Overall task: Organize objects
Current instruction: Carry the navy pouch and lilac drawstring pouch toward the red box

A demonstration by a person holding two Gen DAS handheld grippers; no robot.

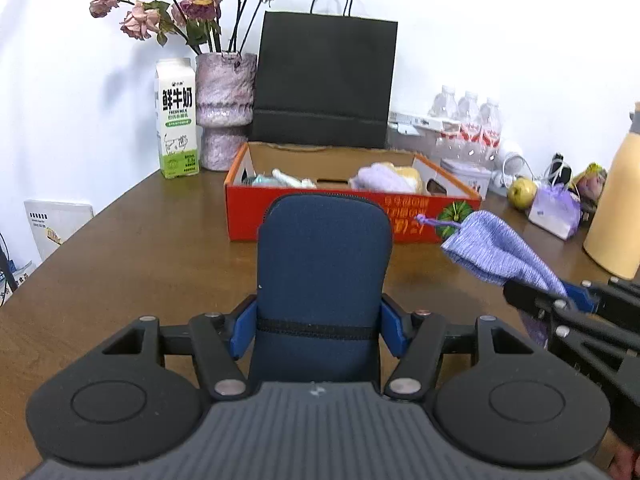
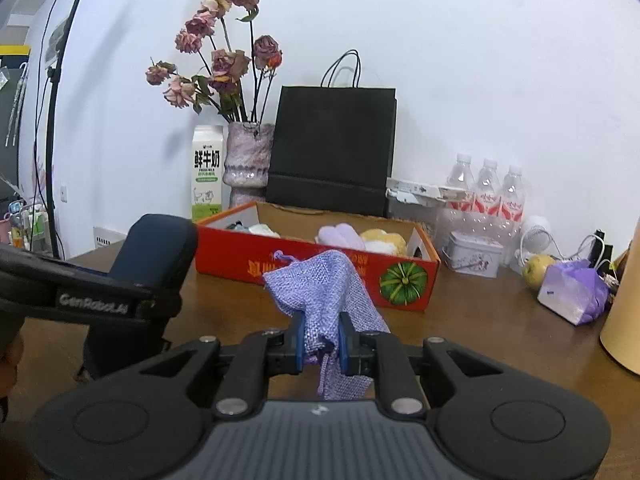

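Here the blue pouch (image 1: 323, 280) sits clamped in the left gripper (image 1: 318, 320), above the table (image 1: 160, 248); the right gripper (image 2: 320, 344) pinches a purple cloth bag (image 2: 324, 292), seemingly short of the red box (image 1: 348, 208).

Coarse-woven lilac cloth pouch (image 2: 324, 292), smooth matt navy fabric case (image 1: 324, 264), glossy brown wooden table (image 1: 160, 248).

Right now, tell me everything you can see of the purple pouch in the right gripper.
The purple pouch is a small bag of coarse woven lilac fabric with a drawstring cord at its mouth. It hangs crumpled, pinched mid-body by the right gripper, whose jaws are shut on it, with one end drooping below. It is off the table, in front of the orange box.
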